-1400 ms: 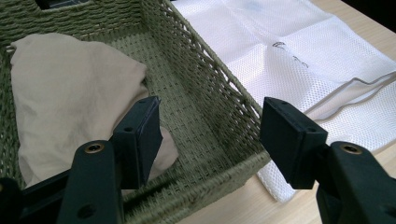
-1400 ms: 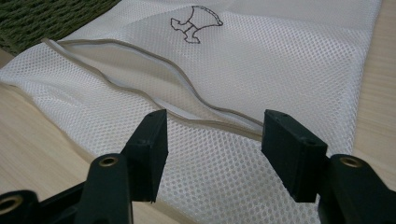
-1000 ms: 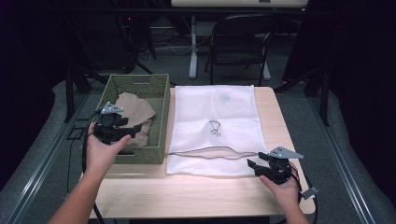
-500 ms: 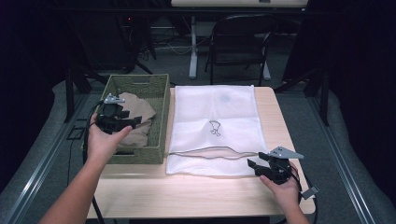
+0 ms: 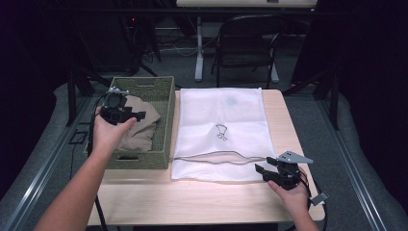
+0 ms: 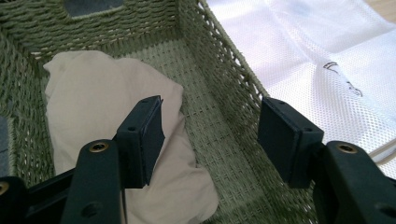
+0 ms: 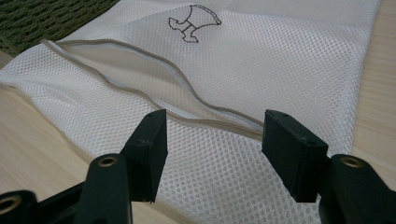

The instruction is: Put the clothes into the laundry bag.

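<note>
the work looks to be at its start: the beige garment (image 5: 139, 126) is not yet picked up and the white mesh laundry bag (image 5: 221, 130) holds nothing that i can see, so the grasp, the carry and the stuffing are all left to do, as i judge it.

the garment lies crumpled inside the green woven basket (image 5: 163, 159), which stands at the left edge of the table (image 5: 192, 197). in the left gripper view the cloth fills the side of the basket floor away from the bag, and the rest of the floor is bare weave. nothing else is in the basket.

the bag lies flat in the middle of the table, just beside the basket, its open mouth turned to the near edge, with the upper lip a little lifted.

the left gripper (image 5: 140, 115) hangs over the garment; its jaws have just been opening a little and stand apart, with nothing pressed between them. the right gripper (image 5: 260, 172) waits near the right near corner, at the bag's mouth, jaws wide and empty, the mesh lying under them.
</note>
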A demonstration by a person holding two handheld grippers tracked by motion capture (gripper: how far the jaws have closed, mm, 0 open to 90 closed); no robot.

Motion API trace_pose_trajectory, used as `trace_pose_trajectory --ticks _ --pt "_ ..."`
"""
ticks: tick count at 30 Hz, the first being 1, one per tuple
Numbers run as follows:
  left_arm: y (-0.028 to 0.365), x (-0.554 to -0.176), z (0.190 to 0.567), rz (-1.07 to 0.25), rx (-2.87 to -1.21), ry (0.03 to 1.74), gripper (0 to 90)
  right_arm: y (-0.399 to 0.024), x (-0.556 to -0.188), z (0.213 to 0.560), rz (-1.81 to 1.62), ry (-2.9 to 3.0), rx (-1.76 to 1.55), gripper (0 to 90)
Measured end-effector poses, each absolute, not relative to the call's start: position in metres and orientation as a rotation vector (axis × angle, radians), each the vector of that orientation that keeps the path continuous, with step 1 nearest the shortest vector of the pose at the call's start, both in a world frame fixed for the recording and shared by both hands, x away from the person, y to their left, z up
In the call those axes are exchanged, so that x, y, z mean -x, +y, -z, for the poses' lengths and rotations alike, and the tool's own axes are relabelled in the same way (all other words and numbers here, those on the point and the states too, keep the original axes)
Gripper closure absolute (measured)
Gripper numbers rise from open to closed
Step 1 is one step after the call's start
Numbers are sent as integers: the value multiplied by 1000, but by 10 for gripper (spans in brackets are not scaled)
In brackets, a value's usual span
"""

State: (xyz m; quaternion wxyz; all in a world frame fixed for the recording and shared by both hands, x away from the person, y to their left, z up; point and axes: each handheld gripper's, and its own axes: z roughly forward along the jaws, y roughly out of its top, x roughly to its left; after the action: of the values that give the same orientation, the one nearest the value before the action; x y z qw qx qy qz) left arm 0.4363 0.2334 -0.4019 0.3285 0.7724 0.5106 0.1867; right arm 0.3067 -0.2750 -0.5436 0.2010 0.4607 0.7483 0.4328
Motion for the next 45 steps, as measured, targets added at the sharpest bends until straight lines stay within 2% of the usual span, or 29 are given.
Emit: trace_pose_trajectory --ticks 19,45 --pt "241 -475 417 -406 -2032 1485 408 -275 -307 544 -1220 2089 -1295 402" --pt "266 -506 449 -302 -2030 1655 402 -276 -308 545 -1217 2096 -1297 402"
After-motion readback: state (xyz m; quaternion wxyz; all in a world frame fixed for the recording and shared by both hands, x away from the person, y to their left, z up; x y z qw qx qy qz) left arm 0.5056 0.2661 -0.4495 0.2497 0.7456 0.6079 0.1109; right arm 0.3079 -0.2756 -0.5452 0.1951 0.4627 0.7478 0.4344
